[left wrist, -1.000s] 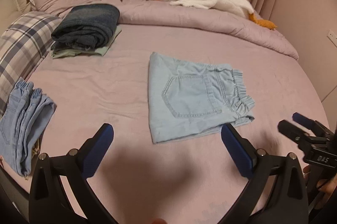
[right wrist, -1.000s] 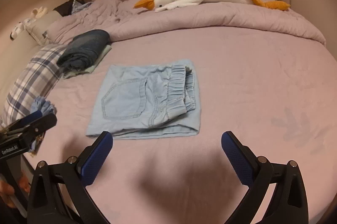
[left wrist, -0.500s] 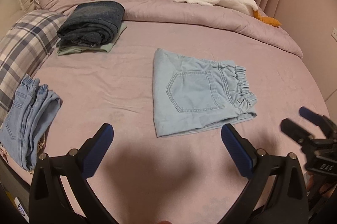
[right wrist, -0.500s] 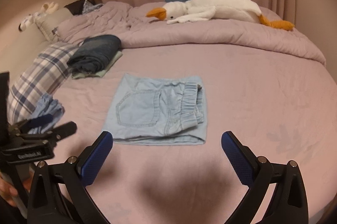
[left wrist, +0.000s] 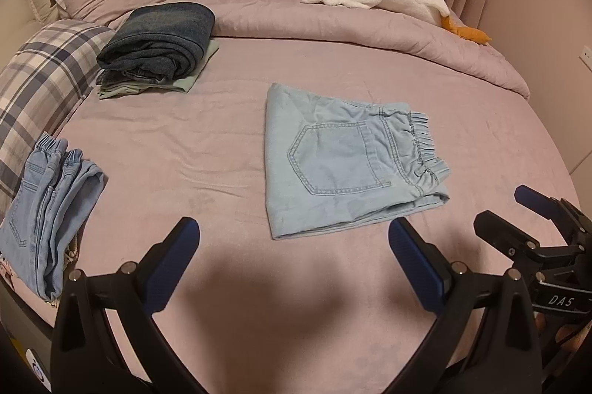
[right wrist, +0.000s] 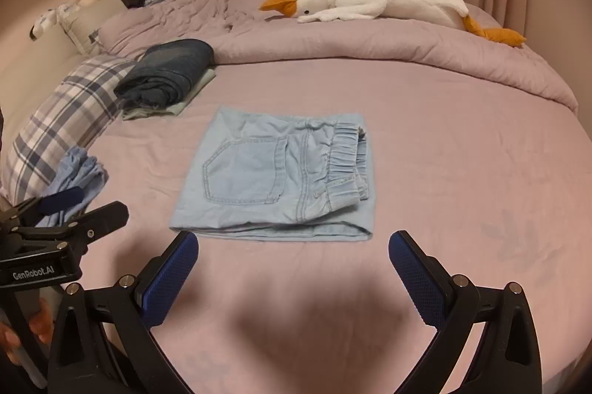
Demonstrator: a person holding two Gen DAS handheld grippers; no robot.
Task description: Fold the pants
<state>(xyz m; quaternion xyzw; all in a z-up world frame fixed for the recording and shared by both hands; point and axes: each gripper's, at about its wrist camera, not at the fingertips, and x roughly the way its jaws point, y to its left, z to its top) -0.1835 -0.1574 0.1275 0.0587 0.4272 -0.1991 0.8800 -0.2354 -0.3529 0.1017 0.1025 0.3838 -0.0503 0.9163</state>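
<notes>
On the bed's left edge lie spare jeans (left wrist: 48, 209); my left gripper (left wrist: 292, 246) hangs wide open and empty, the folded pants (left wrist: 344, 160) mid-bed just ahead, my right gripper (right wrist: 292, 247) equally spread and empty; I'd judge the fold done, so lift by both near corners evenly

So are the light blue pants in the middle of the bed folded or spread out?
Folded: the light blue pants lie as a compact rectangle, layered edges along the near side.
</notes>
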